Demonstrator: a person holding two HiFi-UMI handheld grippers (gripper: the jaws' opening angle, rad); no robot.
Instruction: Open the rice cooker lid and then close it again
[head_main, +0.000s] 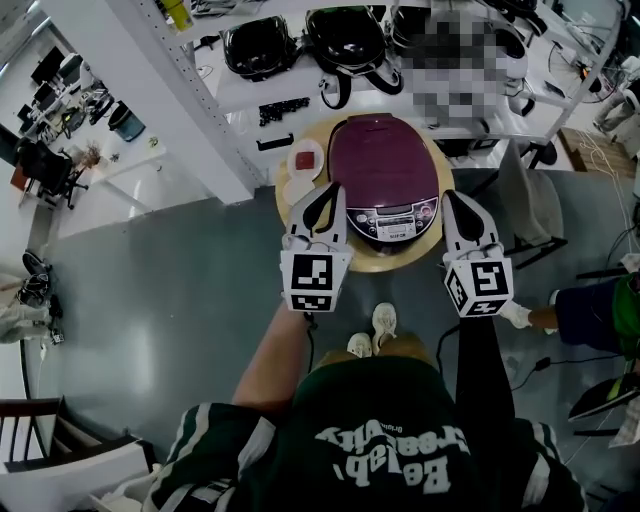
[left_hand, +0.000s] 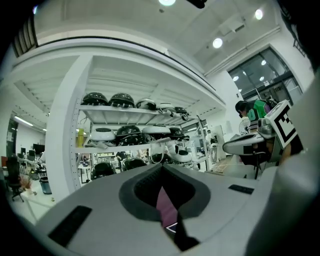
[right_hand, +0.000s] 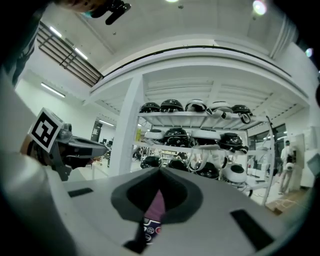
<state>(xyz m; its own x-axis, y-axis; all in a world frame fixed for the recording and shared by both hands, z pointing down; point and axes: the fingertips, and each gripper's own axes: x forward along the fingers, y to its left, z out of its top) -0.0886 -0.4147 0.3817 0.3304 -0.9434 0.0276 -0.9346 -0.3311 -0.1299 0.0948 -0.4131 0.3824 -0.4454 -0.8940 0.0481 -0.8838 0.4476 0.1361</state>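
Note:
The rice cooker (head_main: 385, 165) stands on a round wooden table (head_main: 400, 262), its purple lid down and its control panel (head_main: 392, 220) facing me. My left gripper (head_main: 328, 192) hovers over the cooker's front left, shut with nothing between its jaws. My right gripper (head_main: 455, 197) hangs just off the cooker's front right, shut and empty too. In the left gripper view the closed left gripper (left_hand: 162, 167) leaves only a purple sliver of the lid (left_hand: 165, 205) visible. The right gripper view shows the same for the right gripper (right_hand: 160, 172), with the lid (right_hand: 156, 205) below.
A small plate (head_main: 306, 158) with something red and a white dish (head_main: 297, 188) lie on the table left of the cooker. Behind it stands a white shelf (head_main: 350, 40) full of dark helmets. A white pillar (head_main: 190, 100) rises at the left. Another person (head_main: 590, 310) is at the right.

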